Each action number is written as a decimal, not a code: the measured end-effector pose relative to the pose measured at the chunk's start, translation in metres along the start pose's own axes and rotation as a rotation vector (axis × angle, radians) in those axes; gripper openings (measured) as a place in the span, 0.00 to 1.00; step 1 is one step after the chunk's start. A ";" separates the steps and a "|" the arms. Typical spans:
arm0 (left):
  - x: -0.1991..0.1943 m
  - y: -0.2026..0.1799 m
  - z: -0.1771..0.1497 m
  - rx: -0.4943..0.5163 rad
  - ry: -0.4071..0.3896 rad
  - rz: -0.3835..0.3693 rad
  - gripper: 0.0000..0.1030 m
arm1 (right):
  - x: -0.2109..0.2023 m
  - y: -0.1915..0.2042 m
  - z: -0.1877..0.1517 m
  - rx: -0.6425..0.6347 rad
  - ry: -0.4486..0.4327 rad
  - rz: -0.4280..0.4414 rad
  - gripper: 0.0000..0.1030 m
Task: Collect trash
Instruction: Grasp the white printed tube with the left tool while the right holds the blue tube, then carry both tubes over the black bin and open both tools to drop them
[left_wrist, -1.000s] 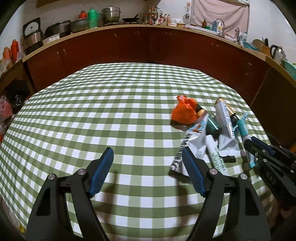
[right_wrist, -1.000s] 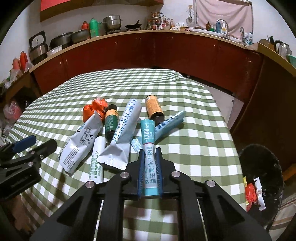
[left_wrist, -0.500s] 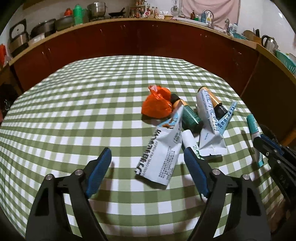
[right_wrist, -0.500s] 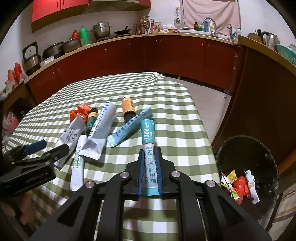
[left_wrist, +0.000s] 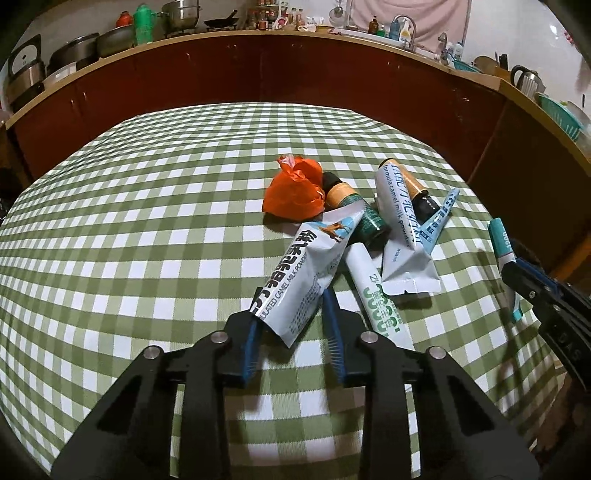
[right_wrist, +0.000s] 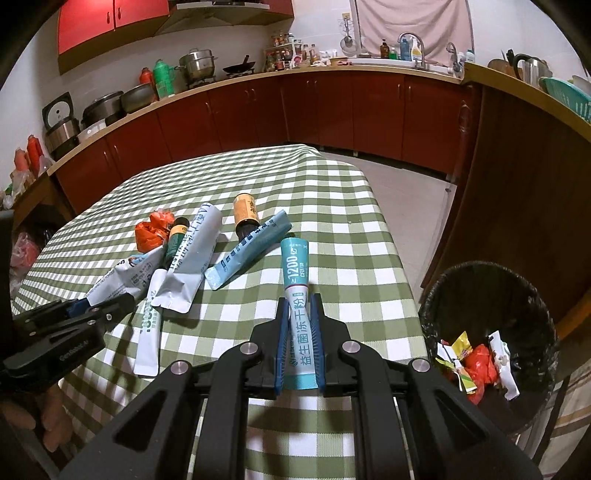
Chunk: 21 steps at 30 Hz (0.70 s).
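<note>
We have two grips at once. Our left gripper (left_wrist: 291, 314) has just been closing, and its blue pads now pinch the near end of the camel milk powder sachet (left_wrist: 299, 273), which slopes up and away toward the orange plastic wad (left_wrist: 295, 192). Our right gripper (right_wrist: 300, 343) is pressed tight on the teal probiotic sachet (right_wrist: 298, 295), whose far end sticks out over the checked tablecloth (right_wrist: 351, 229).

The rest of the litter sits in one cluster near the table's right side: a green-lettered stick sachet (left_wrist: 376, 291) just beside our left pads, a second white sachet (left_wrist: 402, 236) lying across a dark-capped bottle (left_wrist: 417, 188), a green bottle (left_wrist: 354, 210) partly under the held sachet, and a pale blue strip sachet (right_wrist: 247, 254).

To the left and beyond the cluster the cloth is bare and wide. On the right the table edge falls away close to our right gripper, and the black-lined bin (right_wrist: 491, 325) stands on the floor just beside that edge, wrappers already inside. Tiled floor opens between table and dark red cabinets (right_wrist: 332, 110).
</note>
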<state>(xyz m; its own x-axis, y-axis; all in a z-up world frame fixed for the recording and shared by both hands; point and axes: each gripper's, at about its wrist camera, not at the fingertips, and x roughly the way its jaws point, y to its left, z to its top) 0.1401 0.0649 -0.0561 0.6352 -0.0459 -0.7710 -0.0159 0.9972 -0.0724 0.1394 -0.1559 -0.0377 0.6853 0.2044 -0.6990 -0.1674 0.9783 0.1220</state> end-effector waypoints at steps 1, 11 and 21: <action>-0.002 0.001 -0.003 -0.004 -0.001 0.000 0.28 | 0.000 0.000 -0.001 0.000 -0.001 0.000 0.13; -0.032 0.007 -0.016 -0.022 -0.045 0.017 0.27 | -0.012 -0.002 -0.006 0.006 -0.019 -0.002 0.13; -0.063 -0.015 -0.019 -0.002 -0.107 0.016 0.27 | -0.031 -0.021 -0.014 0.023 -0.053 -0.042 0.13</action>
<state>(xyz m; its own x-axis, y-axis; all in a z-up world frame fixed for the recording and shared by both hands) 0.0858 0.0517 -0.0178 0.7138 -0.0233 -0.6999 -0.0281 0.9977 -0.0619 0.1115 -0.1830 -0.0282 0.7278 0.1641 -0.6659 -0.1217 0.9864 0.1101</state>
